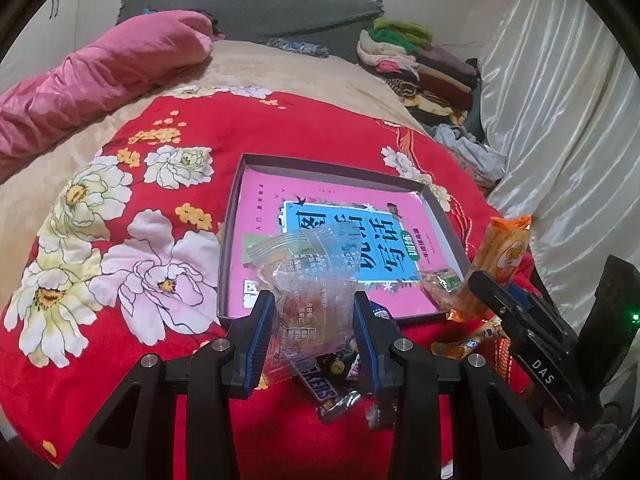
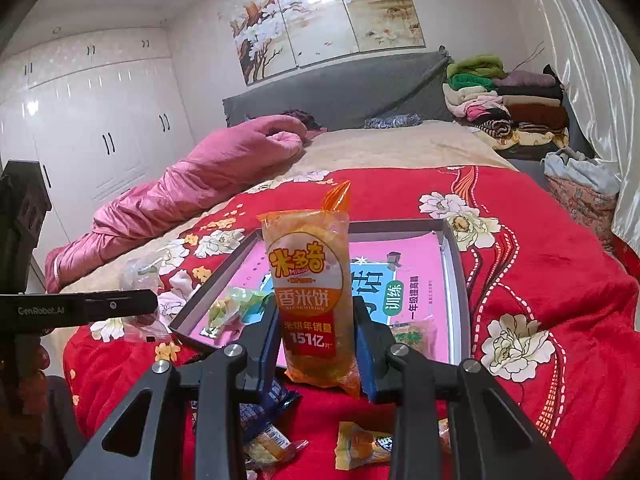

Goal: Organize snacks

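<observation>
My left gripper (image 1: 314,304) is shut on a clear plastic snack packet (image 1: 308,280), held up over the near edge of a shallow grey box (image 1: 332,168) lined with a pink book cover. My right gripper (image 2: 316,312) is shut on an upright orange rice-cracker packet (image 2: 306,272) in front of the same box (image 2: 456,280). The left wrist view shows that orange packet (image 1: 504,248) and the right gripper (image 1: 496,292) at the right. A green packet (image 2: 236,308) and another small snack (image 2: 412,336) lie inside the box. Loose snacks, among them a Snickers bar (image 1: 320,388), lie beneath the grippers.
The box rests on a red flowered blanket (image 1: 160,320) spread over a bed. A pink quilt (image 2: 192,188) lies along the left side, folded clothes (image 2: 512,100) are stacked at the head, and a white curtain (image 1: 560,120) hangs at the right. White wardrobes (image 2: 100,120) stand at far left.
</observation>
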`<state>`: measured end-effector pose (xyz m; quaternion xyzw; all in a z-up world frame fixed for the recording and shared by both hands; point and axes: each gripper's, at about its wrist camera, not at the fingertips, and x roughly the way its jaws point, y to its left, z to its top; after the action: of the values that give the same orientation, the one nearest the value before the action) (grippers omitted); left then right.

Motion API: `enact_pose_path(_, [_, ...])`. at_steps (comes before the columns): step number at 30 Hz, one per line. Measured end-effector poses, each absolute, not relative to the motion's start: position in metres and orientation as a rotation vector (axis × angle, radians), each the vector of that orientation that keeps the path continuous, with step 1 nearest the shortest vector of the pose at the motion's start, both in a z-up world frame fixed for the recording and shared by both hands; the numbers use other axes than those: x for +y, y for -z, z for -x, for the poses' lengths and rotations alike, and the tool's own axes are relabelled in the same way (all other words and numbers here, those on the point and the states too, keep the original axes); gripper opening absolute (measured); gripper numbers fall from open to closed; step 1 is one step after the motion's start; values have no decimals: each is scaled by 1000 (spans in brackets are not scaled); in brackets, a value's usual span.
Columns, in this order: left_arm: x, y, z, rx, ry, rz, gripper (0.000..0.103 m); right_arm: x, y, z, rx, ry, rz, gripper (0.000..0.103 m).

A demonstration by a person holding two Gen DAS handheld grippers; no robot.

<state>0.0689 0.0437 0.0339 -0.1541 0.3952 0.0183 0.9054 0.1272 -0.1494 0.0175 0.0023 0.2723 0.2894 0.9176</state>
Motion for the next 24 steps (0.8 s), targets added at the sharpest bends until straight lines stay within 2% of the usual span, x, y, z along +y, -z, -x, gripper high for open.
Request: enact_pose_path(24, [39, -33, -95, 792, -70, 296, 41, -143, -21, -132, 540, -628, 1, 34])
